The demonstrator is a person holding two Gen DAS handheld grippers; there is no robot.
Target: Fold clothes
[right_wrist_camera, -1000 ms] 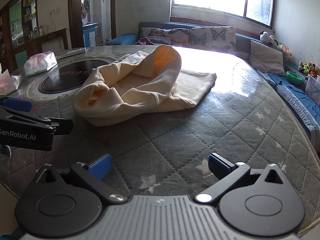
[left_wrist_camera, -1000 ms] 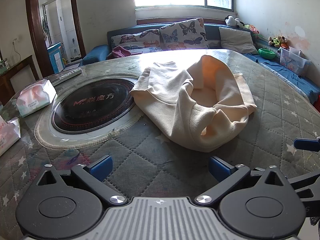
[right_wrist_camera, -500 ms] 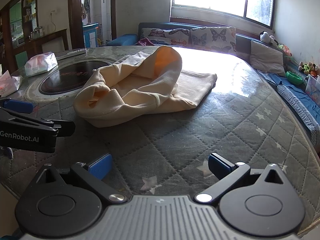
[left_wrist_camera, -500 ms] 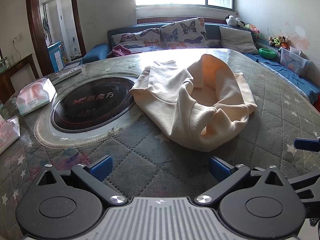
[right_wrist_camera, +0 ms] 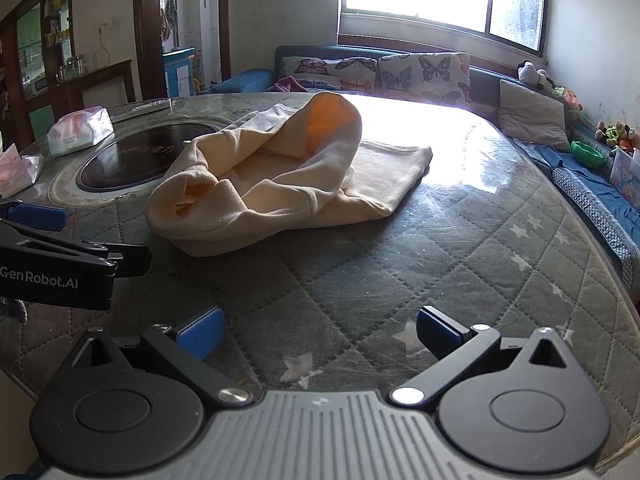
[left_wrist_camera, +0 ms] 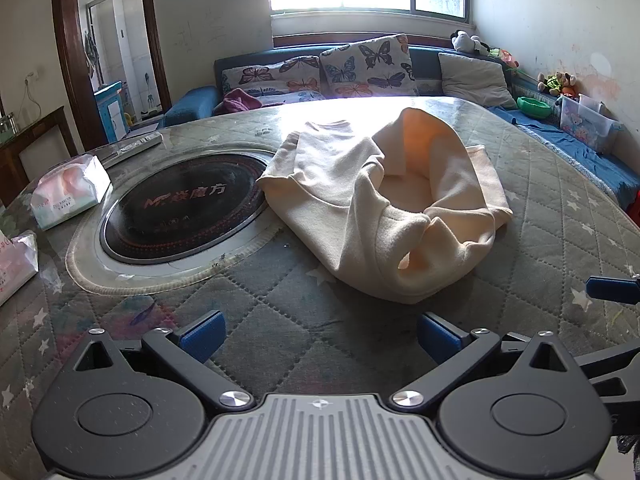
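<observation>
A cream garment (left_wrist_camera: 376, 204) lies bunched on the round quilted table (left_wrist_camera: 280, 312), part of it arched upward; it also shows in the right wrist view (right_wrist_camera: 280, 184). My left gripper (left_wrist_camera: 318, 338) is open and empty, a short way in front of the garment's near edge. My right gripper (right_wrist_camera: 316, 332) is open and empty, in front of the garment and to its right. The left gripper's body shows at the left of the right wrist view (right_wrist_camera: 56, 264).
A black round cooktop (left_wrist_camera: 180, 208) sits in the table left of the garment. Two tissue packs (left_wrist_camera: 68, 192) lie at the table's left edge. A sofa with butterfly cushions (left_wrist_camera: 360, 68) stands behind, and a blue bench (right_wrist_camera: 592, 184) runs along the right.
Both grippers have crept slightly toward the garment. The garment has not moved and both grippers stay open.
</observation>
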